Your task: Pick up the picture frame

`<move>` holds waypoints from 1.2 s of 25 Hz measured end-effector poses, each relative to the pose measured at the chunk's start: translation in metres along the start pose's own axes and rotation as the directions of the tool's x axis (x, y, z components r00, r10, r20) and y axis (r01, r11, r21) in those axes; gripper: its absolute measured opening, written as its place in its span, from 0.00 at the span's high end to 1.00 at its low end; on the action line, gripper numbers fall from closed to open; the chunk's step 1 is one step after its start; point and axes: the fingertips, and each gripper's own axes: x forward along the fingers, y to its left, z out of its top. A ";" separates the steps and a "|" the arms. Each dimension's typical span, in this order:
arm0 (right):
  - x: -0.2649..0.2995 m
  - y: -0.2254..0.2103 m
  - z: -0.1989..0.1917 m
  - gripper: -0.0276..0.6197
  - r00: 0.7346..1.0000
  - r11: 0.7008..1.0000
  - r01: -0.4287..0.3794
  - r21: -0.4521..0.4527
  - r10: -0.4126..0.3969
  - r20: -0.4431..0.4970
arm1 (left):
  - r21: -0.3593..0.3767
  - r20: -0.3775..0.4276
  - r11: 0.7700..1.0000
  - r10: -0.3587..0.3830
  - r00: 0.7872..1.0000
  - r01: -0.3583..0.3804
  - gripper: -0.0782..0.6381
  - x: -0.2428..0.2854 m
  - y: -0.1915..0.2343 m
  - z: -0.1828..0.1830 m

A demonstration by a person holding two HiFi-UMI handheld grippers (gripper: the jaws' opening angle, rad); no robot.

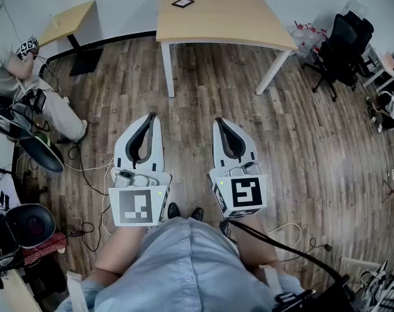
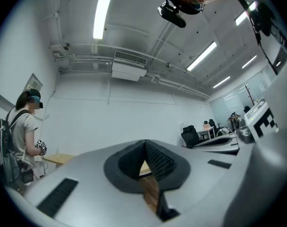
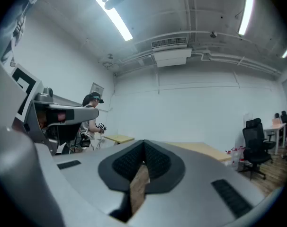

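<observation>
A small black picture frame (image 1: 183, 2) lies flat near the far edge of a light wooden table (image 1: 223, 25) at the top of the head view. Both grippers hang side by side over the wood floor, well short of the table. My left gripper (image 1: 151, 117) is shut with its jaw tips touching and nothing between them. My right gripper (image 1: 219, 121) is likewise shut and empty. In the left gripper view the jaws (image 2: 146, 143) meet at the tip; in the right gripper view the jaws (image 3: 144, 143) do the same. The frame is not visible in either gripper view.
A second person (image 1: 21, 90) stands at the left beside a smaller desk (image 1: 67, 21). Black office chairs (image 1: 343, 51) stand at the right, with a plastic bag (image 1: 306, 36) by the table's leg. Cables (image 1: 86, 174) trail over the floor at the left.
</observation>
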 end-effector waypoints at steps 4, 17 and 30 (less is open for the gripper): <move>0.002 -0.010 0.002 0.96 1.000 1.000 -0.009 -0.014 0.009 0.008 | 0.005 0.006 1.000 0.007 1.000 -0.007 0.89 0.008 -0.007 0.000; 0.035 -0.051 -0.007 0.95 0.999 0.999 -0.043 0.017 0.043 -0.003 | 0.010 -0.057 0.999 0.046 0.997 -0.046 0.89 0.048 -0.010 -0.021; 0.223 -0.091 -0.017 0.95 1.000 1.000 0.024 -0.009 -0.024 -0.014 | 0.053 0.009 0.999 -0.005 1.000 0.005 0.89 0.215 0.097 -0.058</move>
